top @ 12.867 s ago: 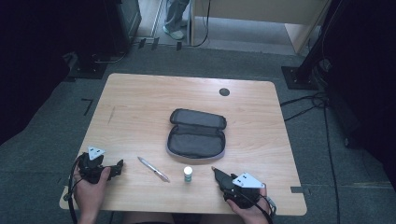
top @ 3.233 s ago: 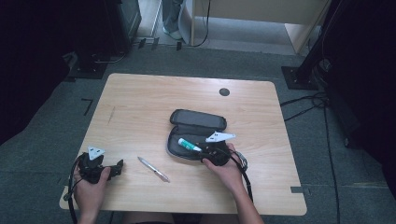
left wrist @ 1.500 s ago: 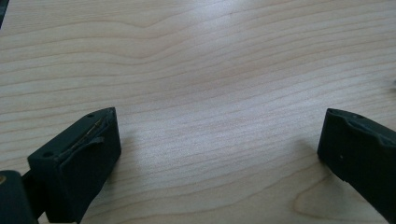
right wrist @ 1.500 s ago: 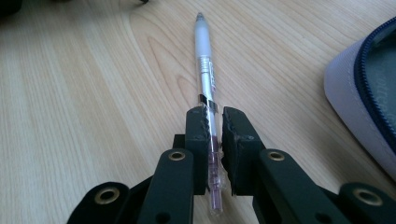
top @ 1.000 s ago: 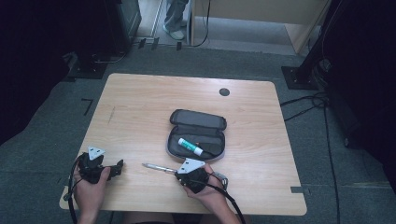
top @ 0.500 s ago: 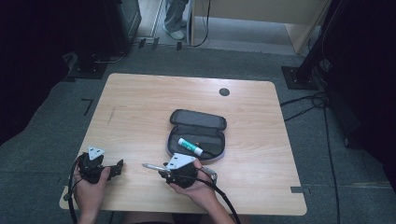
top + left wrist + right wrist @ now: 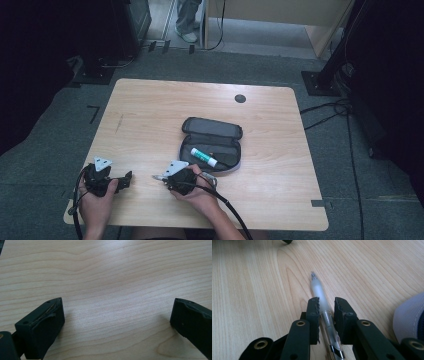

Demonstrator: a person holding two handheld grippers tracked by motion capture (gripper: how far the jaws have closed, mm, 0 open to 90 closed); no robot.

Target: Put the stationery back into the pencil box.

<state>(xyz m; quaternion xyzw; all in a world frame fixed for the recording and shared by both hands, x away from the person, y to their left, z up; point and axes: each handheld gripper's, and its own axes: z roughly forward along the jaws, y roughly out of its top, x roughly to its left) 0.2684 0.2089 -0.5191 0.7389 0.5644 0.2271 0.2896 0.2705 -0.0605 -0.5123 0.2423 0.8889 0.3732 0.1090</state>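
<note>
Wood surface (image 7: 150, 110): pale grain, carrying everything; you work along its lower edge in the high view.
Pen (image 7: 319, 290): clear-barrelled, lying flat on the surface at lower centre of the high view, left of the pouch. In the right gripper view it runs up the middle of the frame, tip pointing away from you.
Right gripper (image 7: 326, 305): you have lined it up along the pen's length, so the barrel sits in the slot between the fingers. They stand narrow and have just been closing, with the pen between them. The left finger (image 7: 314, 307) seems to touch the barrel, while a thin gap shows on the other side, so I judge this not yet a firm grip.
Left gripper (image 7: 125, 179): resting at lower left of the high view, fingers wide over bare wood with nothing between them. It looks parked out of the way.
Pouch (image 7: 212, 145): dark, zipped open at centre frame, lid folded back so things can drop in.
Tube (image 7: 204, 157): white with a green end, lying slantwise inside the pouch.
Likely step: pinch the pen fully, then carry it to the pouch.
</note>
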